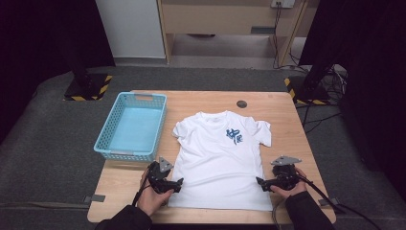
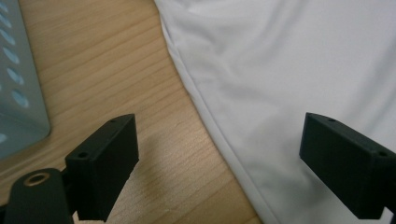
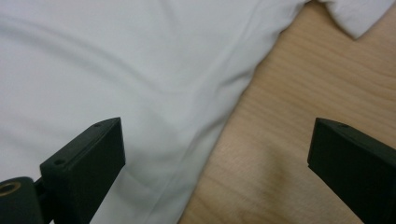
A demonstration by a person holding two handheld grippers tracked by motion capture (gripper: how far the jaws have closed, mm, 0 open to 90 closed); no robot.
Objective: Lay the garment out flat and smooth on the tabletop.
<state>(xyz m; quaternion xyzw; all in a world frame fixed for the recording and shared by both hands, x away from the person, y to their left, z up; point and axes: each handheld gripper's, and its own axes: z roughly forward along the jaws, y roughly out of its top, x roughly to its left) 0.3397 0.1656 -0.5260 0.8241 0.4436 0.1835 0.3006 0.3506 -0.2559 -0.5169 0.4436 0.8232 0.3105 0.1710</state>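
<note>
Rectangular light-wood table [image 1: 210, 98] with visible grain, carrying two items. A white short-sleeved cotton T-shirt with a blue chest print [image 1: 220, 163] lies flat, front up, centre to near edge. A light blue perforated plastic basket [image 1: 131, 125] stands just beside it, at the far left corner

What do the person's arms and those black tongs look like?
Both arms wear dark sleeves. The left tongs and right tongs are black, each with two blocky jaws with small screw holes. Each carries a grey three-cornered plate on top, and a black cable trails from the right one.
</note>
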